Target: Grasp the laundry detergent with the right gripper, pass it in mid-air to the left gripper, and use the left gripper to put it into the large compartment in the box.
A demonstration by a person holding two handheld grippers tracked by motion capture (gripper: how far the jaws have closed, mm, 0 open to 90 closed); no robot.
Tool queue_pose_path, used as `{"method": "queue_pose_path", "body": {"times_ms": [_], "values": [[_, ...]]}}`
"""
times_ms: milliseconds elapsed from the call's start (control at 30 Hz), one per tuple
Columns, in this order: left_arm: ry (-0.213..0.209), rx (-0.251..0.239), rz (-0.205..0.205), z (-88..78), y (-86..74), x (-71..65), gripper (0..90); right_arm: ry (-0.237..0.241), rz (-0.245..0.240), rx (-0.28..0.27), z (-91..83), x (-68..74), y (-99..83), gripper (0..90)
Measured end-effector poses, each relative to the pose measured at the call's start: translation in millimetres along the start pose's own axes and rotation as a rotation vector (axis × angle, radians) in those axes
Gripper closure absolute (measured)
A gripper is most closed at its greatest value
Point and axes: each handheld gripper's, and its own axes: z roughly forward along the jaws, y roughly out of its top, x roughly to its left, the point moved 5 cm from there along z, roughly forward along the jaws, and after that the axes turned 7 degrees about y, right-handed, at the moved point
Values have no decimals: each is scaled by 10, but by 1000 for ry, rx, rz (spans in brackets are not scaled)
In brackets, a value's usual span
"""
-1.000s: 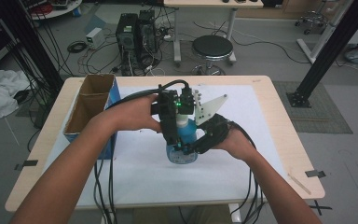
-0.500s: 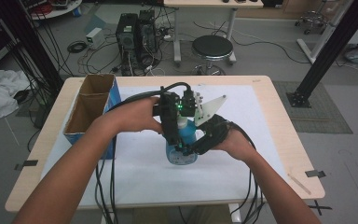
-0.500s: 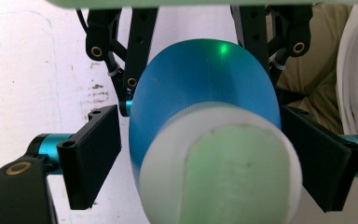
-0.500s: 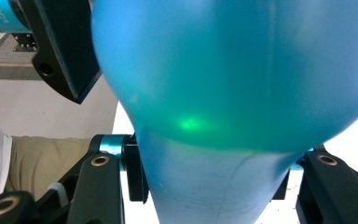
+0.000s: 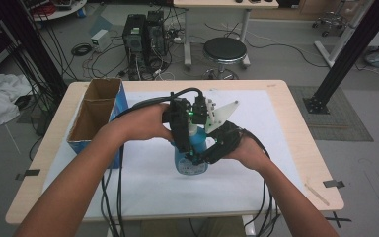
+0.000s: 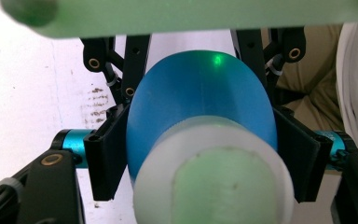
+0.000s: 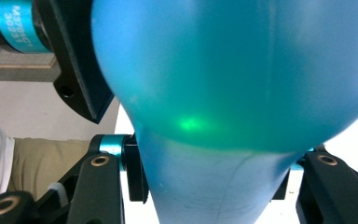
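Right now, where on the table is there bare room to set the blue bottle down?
The white mat is bare right of the right gripper, toward the table edge, and along its near strip. It is crowded at the middle, where both grippers meet on the blue bottle, and at the left by the cardboard box.

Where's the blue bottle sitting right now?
In the high view the blue bottle stands upright near the middle of the table, right of the cardboard box, between the left hand-held gripper and right hand-held gripper.
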Motion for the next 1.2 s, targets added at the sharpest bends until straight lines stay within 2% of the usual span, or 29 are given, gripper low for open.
{"method": "queue_pose_path", "body": {"times_ms": [300,500,700,967,1000,1033,1067,1100,1200], "values": [[10,-7,3,-21,-12,5,311,9,6,-8,4,8,4,461],[17,-15,10,-30,-12,-2,369,6,-1,-3,-4,4,-1,462],[18,-16,16,-30,-10,-10,373,12,6,-7,-6,18,0,462],[26,-16,27,-54,9,-39,377,7,-13,-10,-11,35,4,455],[29,-10,38,-59,19,-52,377,4,-19,-11,-12,39,8,448],[24,-6,36,-62,27,-53,378,11,-25,1,-26,44,23,337],[24,-6,36,-62,27,-53,377,11,-25,1,-26,44,23,337],[30,-3,37,-72,18,-58,378,-15,-20,12,-58,57,37,230],[36,-6,30,-95,-4,-50,377,-16,-11,43,-105,83,20,222]]}}
